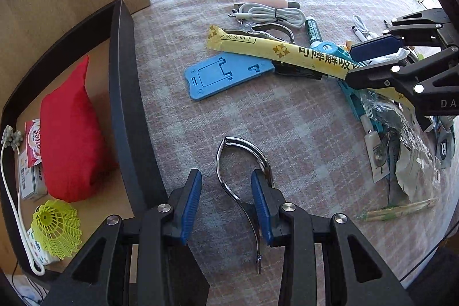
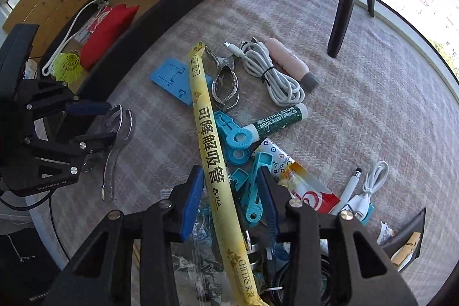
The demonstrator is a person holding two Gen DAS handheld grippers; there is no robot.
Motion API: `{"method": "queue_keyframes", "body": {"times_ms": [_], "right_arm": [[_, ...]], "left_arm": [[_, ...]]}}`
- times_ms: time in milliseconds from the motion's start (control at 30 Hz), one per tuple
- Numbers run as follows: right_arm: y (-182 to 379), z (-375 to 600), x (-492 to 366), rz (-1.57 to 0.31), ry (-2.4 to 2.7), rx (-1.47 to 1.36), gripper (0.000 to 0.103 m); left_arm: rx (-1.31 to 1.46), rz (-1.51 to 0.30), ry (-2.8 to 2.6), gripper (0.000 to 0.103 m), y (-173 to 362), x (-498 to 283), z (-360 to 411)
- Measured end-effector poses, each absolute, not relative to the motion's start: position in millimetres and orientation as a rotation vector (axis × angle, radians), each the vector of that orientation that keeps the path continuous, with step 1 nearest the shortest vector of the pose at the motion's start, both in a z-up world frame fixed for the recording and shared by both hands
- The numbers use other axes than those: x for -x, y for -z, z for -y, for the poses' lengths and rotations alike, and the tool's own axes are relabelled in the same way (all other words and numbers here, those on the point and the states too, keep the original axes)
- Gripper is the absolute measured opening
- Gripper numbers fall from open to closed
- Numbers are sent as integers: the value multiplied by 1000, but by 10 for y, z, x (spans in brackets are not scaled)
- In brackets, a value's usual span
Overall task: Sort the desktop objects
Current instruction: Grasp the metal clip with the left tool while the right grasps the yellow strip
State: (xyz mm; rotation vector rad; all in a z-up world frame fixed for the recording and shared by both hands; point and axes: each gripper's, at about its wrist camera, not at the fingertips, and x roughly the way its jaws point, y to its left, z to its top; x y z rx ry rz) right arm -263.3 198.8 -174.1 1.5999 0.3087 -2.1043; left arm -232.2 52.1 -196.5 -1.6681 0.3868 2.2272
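On the checked cloth, two steel nippers (image 1: 243,162) (image 2: 225,82), left hand-held gripper (image 1: 226,208) part-open astride one, right hand-held gripper (image 2: 229,191) part-open around yellow straw pack (image 2: 209,139).

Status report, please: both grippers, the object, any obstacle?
Left gripper open, straddling metal nippers. Right gripper open around yellow straw pack. Straw pack lies over blue clutter pile.

Beside one yellow straw packet (image 2: 210,154) lay two steel nail nippers (image 2: 225,82), two white cables (image 2: 275,76), one blue phone stand (image 2: 172,76), one lip balm (image 2: 279,122).
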Motion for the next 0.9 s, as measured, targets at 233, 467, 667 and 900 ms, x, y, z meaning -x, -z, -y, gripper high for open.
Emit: {"method": "queue_keyframes", "body": {"times_ms": [233, 467, 667, 900], "right_arm": [[1710, -2005, 2490, -265, 2108, -1585, 14], [1464, -2272, 2379, -39, 2209, -1524, 11], [1162, -2522, 2373, 175, 2323, -1416, 11], [692, -2377, 2248, 328, 2367, -1266, 11]], "left_arm": [[1679, -327, -2204, 8, 1971, 2281, -480], [1636, -234, -2220, 3, 1815, 2166, -423], [1538, -131, -2262, 3, 1475, 2031, -399], [1421, -65, -2347, 3, 1003, 1964, -183]]}}
